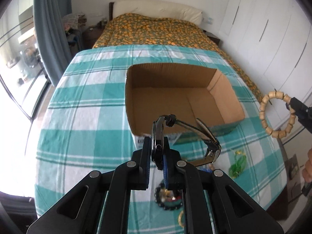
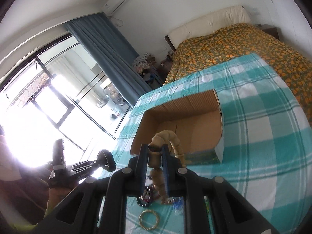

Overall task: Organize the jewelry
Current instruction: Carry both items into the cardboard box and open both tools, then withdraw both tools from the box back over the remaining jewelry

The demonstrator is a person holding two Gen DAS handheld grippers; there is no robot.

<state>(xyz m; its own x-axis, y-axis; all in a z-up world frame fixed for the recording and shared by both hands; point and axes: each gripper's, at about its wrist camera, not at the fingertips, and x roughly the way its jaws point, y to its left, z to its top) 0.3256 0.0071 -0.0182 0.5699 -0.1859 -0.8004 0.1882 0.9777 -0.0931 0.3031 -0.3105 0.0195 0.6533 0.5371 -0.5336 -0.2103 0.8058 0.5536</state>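
I've got both pieces lifted short of the box (image 1: 181,93) — left hand-held gripper (image 1: 157,152) clamped on the watch (image 1: 159,136), right hand-held gripper (image 2: 155,156) pinching the bracelet (image 2: 171,142) — next, carry over the opening and release.

The dark beaded bracelet (image 1: 167,198) lying on the teal-and-white checked cloth (image 1: 81,101) is blurred and mostly hidden behind the left gripper's black frame, as is a thin gold bangle (image 1: 181,218) beside it. At the left wrist view's right edge, a hand (image 1: 308,167) is cut off. In the right wrist view, small blue pieces (image 2: 178,204) near the round gold braided bangle (image 2: 149,219) are too blurred to identify.
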